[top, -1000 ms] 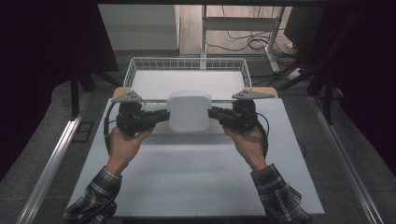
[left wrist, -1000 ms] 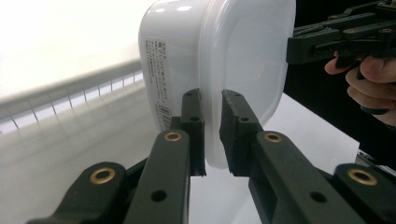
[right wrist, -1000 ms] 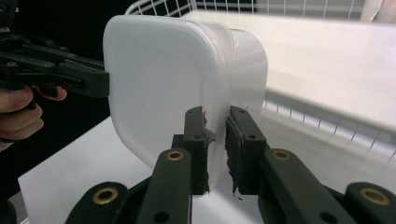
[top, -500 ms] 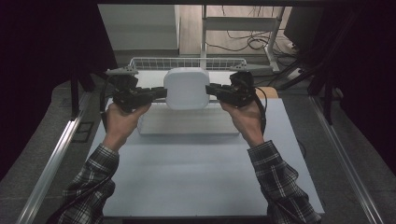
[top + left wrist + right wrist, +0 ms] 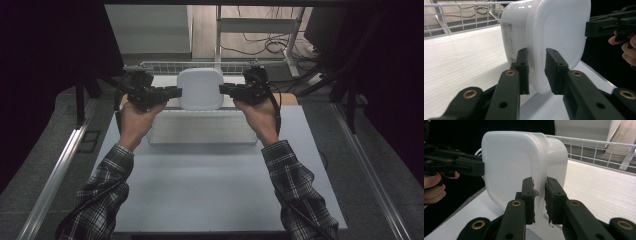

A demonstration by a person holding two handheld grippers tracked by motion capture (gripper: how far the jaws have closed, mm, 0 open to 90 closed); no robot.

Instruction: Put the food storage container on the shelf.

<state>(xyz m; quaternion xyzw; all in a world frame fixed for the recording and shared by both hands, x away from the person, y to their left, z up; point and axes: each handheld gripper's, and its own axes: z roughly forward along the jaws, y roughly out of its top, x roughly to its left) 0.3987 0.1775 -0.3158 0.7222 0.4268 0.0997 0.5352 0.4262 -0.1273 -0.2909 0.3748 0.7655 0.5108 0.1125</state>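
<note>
Gleaming rounded-square container [image 5: 201, 89], seemingly smooth white plastic, over wire basket [image 5: 170, 65]

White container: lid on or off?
On. The lid sits flush over the white container, its rim overlapping the body; in both gripper views the jaws straddle that rim.

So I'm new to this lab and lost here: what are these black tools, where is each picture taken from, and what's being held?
A person holds two hand-held tools: the left gripper and the right gripper, each with two black jaws. One camera looks down from above; one rides on each gripper. Together they carry a white lidded container by its rim, over a wire basket at the far end of the pale table. The right jaws pinch the rim. The left jaws have just been opening, the rim between them with a gap on one side.
</note>
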